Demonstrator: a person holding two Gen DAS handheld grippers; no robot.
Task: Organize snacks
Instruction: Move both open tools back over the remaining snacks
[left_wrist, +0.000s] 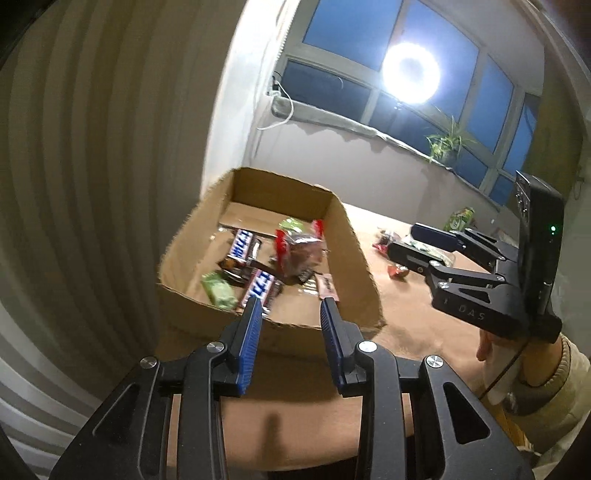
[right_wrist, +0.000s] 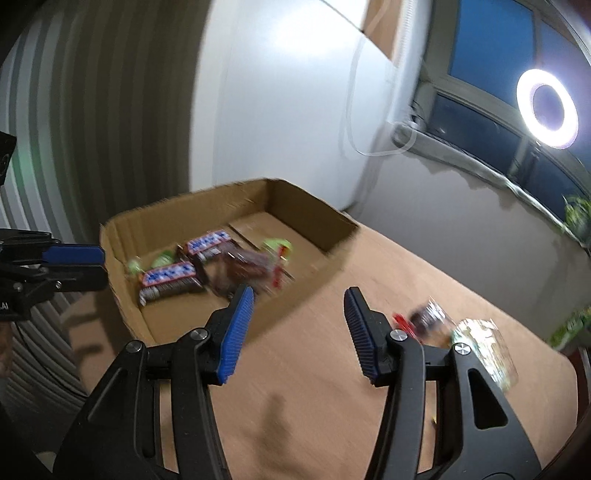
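An open cardboard box (left_wrist: 354, 236) (right_wrist: 310, 210) stands on the brown table and holds several snacks: two Snickers bars (left_wrist: 242, 249) (right_wrist: 168, 277), a green packet (left_wrist: 219, 291) and a clear red-edged packet (left_wrist: 301, 251) (right_wrist: 251, 264). My left gripper (left_wrist: 290, 308) is open and empty, just above the box's near wall. My right gripper (right_wrist: 299, 295) is open and empty, over the table right of the box; it also shows in the left wrist view (left_wrist: 413, 240). Loose snacks lie on the table: a clear red-edged packet (right_wrist: 428, 317), a shiny packet (right_wrist: 484, 347) and a red one (left_wrist: 399, 271).
A striped curtain (left_wrist: 92, 166) hangs left of the box. A window sill with a plant (left_wrist: 447, 146) and a ring light (left_wrist: 410, 72) runs behind the table. A green carton (left_wrist: 460, 218) stands at the table's far right.
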